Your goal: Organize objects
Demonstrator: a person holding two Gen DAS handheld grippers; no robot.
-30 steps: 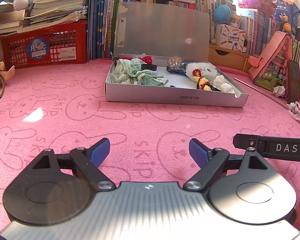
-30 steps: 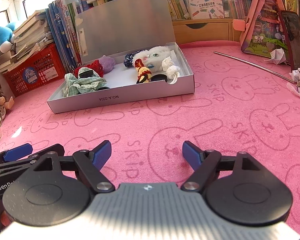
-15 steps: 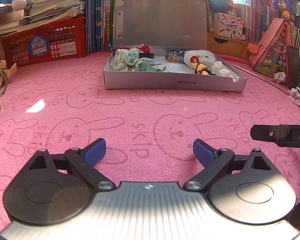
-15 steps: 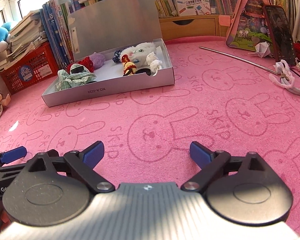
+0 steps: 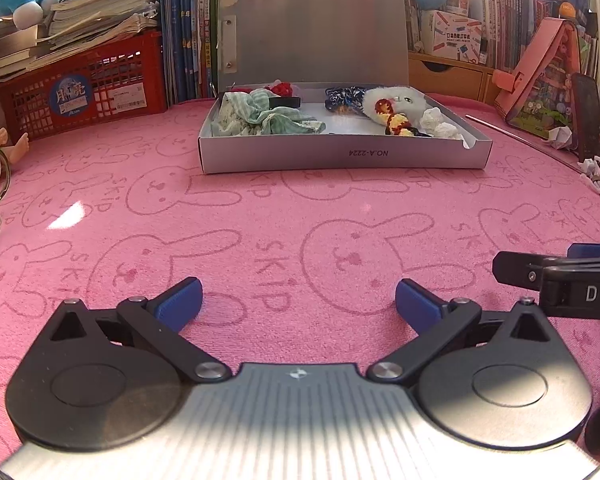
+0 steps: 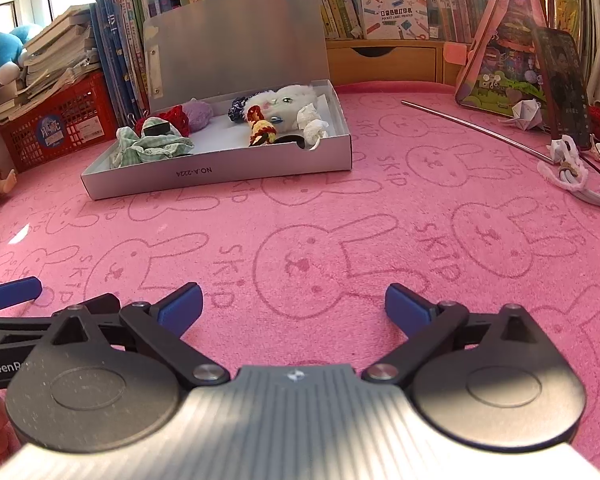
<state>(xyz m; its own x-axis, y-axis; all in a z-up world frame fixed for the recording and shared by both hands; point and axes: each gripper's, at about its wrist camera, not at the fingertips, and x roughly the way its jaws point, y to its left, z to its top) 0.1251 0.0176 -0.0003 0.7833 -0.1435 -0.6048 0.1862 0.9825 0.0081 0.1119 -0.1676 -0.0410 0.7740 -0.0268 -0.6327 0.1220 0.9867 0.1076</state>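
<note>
Both the left tongs [image 5: 298, 300] and the right tongs [image 6: 294, 304] have just been opening and stand wide, nothing between them, over the pink worktop [image 5: 260, 216]. Toward the far edge lies the open silver box [image 5: 344, 156] with plush toys [image 6: 278, 102]. Only the right view shows a purple pompom [image 6: 198, 112].

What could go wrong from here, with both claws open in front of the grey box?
1. The box's raised lid stands upright over the contents; a claw reaching in from above might knock it forward.
2. The green checked cloth lies loose against the black item; a grasp there may drag both.
3. The left claw and right claw, jaws just opened wide and empty, sit close side by side and could collide when reaching together.
</note>
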